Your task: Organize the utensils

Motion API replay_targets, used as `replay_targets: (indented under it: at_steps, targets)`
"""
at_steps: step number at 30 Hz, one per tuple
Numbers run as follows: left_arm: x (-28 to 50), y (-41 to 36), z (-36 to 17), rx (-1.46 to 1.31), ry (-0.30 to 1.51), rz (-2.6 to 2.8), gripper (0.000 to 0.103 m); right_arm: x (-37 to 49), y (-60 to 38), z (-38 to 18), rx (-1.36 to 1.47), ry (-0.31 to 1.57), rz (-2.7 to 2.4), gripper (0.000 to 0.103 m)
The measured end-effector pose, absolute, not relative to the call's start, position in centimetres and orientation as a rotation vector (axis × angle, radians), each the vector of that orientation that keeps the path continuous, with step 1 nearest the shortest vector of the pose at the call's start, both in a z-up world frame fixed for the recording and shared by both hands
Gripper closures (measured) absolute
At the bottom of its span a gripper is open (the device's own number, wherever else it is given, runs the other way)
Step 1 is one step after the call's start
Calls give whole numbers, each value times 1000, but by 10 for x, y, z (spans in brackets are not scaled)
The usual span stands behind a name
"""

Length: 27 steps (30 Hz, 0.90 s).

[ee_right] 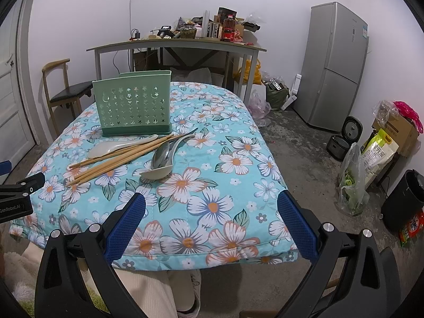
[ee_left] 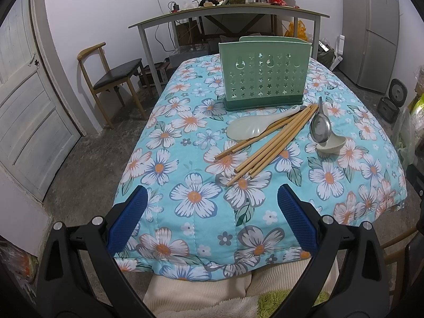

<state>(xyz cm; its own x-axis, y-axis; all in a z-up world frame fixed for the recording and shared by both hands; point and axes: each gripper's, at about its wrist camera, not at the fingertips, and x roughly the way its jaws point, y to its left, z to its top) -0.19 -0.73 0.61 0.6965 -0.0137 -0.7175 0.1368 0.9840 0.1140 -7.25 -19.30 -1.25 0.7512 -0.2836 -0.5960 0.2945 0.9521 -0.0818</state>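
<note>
A worktop draped in a turquoise quilt printed with white flowers filled most of both views; its legs and edges were hidden under the cloth. Behind it stood a second table piled with bottles and jars too small to identify, a chair to the left, and a grey fridge to the right, cut off at the frame edge in the left view.

Toward the far end of the worktop stood an upright green holder with star-shaped cut-outs. Its inside could not be seen. Just in front of it lay the utensils, loose on the quilt. A bundle of chopsticks fanned out toward the camera, their far ends touching or overlapping the handle of a pale rice paddle on the left. To the right, a metal spoon rested with its bowl tilted over a white soup spoon, which was partly covered; how their handles crossed was hard to make out.

The left tongs hovered above the near edge of the worktop, blue pads wide apart, holding nothing. The right tongs were likewise wide open and empty. A person's cream-clad legs showed below, mostly cut off.
</note>
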Motion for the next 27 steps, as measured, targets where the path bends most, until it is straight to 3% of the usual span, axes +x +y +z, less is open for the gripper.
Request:
replay_targets:
  at_steps: [27]
  targets:
    - [-4,-4,0,163,801,-82,8,-73,-193,-13,20,648,-315,6]
